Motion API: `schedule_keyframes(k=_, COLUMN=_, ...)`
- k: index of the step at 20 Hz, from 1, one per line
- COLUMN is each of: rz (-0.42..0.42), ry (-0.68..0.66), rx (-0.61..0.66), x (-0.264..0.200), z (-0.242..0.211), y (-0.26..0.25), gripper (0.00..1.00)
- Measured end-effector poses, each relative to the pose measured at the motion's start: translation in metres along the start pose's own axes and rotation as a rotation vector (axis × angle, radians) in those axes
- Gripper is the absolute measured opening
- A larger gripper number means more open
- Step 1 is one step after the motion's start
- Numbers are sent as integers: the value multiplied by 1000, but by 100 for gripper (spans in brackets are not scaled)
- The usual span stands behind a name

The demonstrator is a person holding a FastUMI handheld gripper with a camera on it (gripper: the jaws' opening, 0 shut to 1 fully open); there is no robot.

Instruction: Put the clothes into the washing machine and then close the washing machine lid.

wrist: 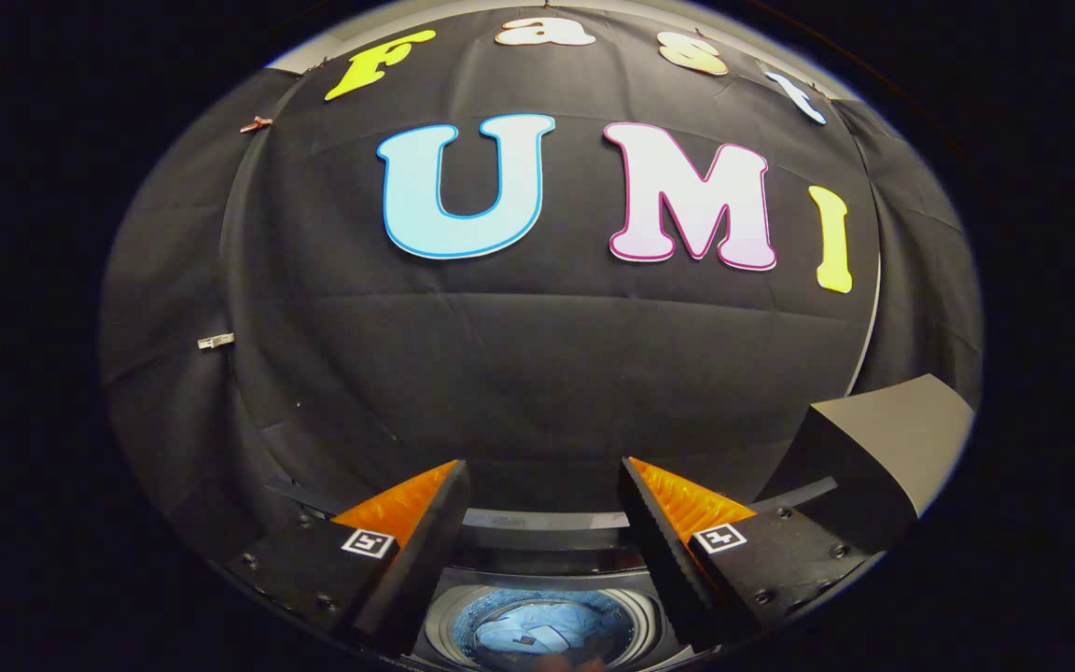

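Below and between the two fingers, the washing machine (537, 560) sits with its top open, and a pale blue piece of clothing (537, 627) lies bunched at the bottom of the round drum (452, 623). The gripper (542, 504) hangs above the opening with its fingers spread well apart and nothing between them, so it is released and empty, pointing mostly at the black cloth wall beyond the machine. With the clothes already down in the drum, the first part of the job looks done, and what remains is most likely the lid. A grey slanted panel (883, 439) rises just beyond the right finger; it may be the raised lid, though I cannot tell for certain from this angle. If it is, it should handle as a stiff, fairly light hinged panel with a smooth and probably slippery surface, so a pinch on its free front edge, or a push from behind near that edge, seems the best hold. The clothing itself is soft and limp and would need no more handling unless part of it were caught on the drum's rim, which does not appear so.
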State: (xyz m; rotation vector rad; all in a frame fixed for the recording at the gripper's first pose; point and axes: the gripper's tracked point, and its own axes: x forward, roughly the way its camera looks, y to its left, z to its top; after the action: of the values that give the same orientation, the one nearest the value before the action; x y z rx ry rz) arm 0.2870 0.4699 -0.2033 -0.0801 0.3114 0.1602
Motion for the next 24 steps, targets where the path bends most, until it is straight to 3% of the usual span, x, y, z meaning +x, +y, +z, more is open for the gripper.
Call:
schedule_keyframes(k=10, rz=5, ry=35, rx=18, x=-31, z=-32, y=1, gripper=100)
schedule_keyframes(k=13, rz=-14, ry=186, rx=6, x=-35, z=-82, y=-6, gripper=99)
schedule_keyframes(k=18, rz=-25, ry=393, rx=151, x=-25, z=-190, y=-13, gripper=100)
schedule_keyframes(k=24, rz=-20, ry=405, rx=112, x=-28, z=-217, y=-21, gripper=100)
